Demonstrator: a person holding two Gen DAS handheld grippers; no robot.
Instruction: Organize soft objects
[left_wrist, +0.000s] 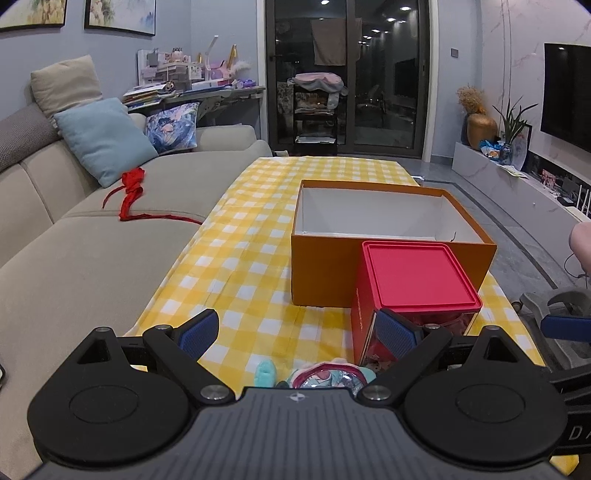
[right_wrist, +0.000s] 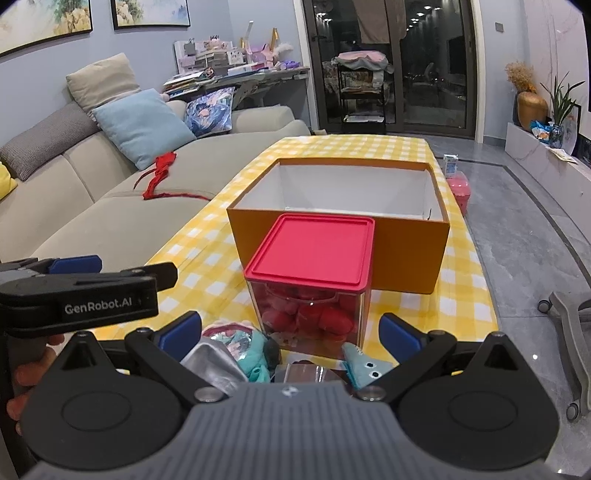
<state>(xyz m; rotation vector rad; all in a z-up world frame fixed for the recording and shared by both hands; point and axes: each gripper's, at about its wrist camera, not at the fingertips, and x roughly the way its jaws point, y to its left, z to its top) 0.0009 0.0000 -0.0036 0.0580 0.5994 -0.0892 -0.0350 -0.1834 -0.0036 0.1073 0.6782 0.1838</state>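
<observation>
Left gripper (left_wrist: 297, 334), right gripper (right_wrist: 291, 332): jaws wide, holding nothing. Soft toys (right_wrist: 255, 354): heaped at near table edge, before lidded jar (right_wrist: 310, 280). Orange box (right_wrist: 406, 254): open, behind. Advice: centre on one toy, close gently, lift clear of jar

Open orange box (right_wrist: 406, 254), white inside, upright on the checked tablecloth. Just before it stands a clear container (right_wrist: 310, 314) with red lid (right_wrist: 314, 247), holding red plush. Small soft toys (right_wrist: 255, 350) lie nearest.
</observation>
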